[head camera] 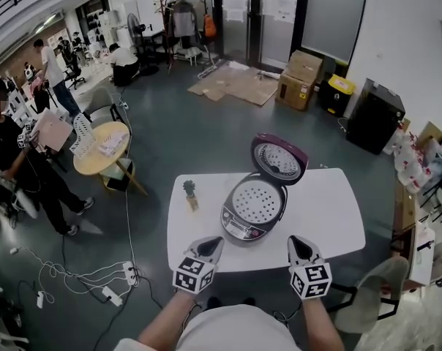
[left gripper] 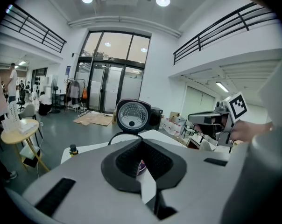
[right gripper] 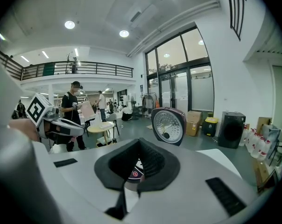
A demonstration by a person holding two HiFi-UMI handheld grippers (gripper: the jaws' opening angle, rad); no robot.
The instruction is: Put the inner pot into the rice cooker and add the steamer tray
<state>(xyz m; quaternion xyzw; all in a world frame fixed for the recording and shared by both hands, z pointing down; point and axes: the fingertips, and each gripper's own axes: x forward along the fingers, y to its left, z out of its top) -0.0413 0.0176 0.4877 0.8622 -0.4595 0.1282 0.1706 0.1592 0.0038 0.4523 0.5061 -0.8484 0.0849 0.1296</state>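
Observation:
The rice cooker (head camera: 244,224) stands open in the middle of the white table (head camera: 331,203), its purple lid (head camera: 278,159) raised at the back. A perforated steamer tray (head camera: 255,200) lies in its mouth; the inner pot is hidden under it. My left gripper (head camera: 208,247) and right gripper (head camera: 300,246) hover over the table's near edge, either side of the cooker, both shut and empty. The left gripper view shows its closed jaws (left gripper: 142,143) aimed at the lid (left gripper: 131,116). In the right gripper view the closed jaws (right gripper: 140,146) face the lid (right gripper: 168,125).
A small bottle with a green top (head camera: 191,194) stands on the table left of the cooker. A round yellow table (head camera: 100,148) and people are at the left. Cables and a power strip (head camera: 111,284) lie on the floor; a chair (head camera: 375,291) is at the right.

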